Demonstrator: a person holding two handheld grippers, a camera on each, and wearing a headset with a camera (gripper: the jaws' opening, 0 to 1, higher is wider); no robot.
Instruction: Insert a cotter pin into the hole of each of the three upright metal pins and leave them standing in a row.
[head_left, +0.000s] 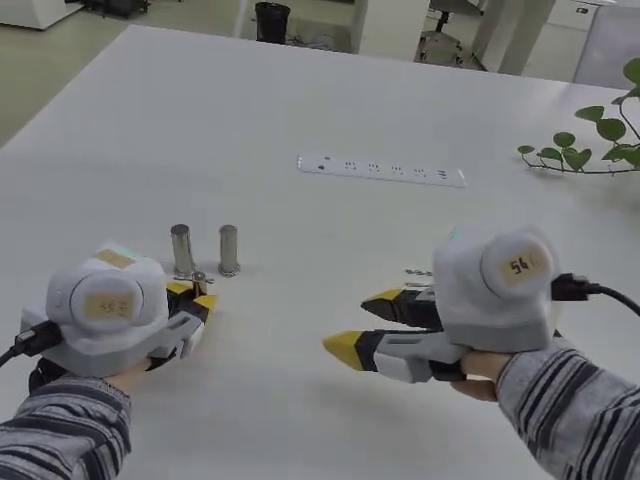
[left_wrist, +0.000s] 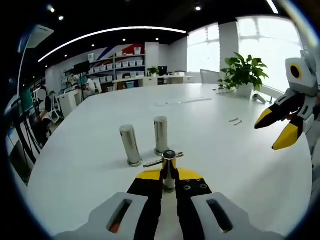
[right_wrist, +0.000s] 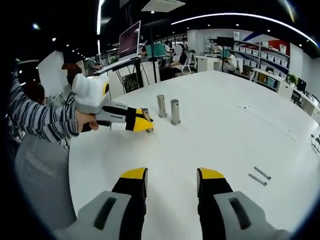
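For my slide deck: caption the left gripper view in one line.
Left tool clamps a metal pin with cotter pin inserted, two bare pins standing behind it.

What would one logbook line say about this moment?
left gripper: shut on metal pin, cotter pin through it | right gripper: open, empty | two bare metal pins: upright | two spare cotter pins: on table

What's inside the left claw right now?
The left claw is shut on a silver cylindrical metal pin, with a thin steel cotter pin through its top hole. Whether its base touches the white table is hidden.
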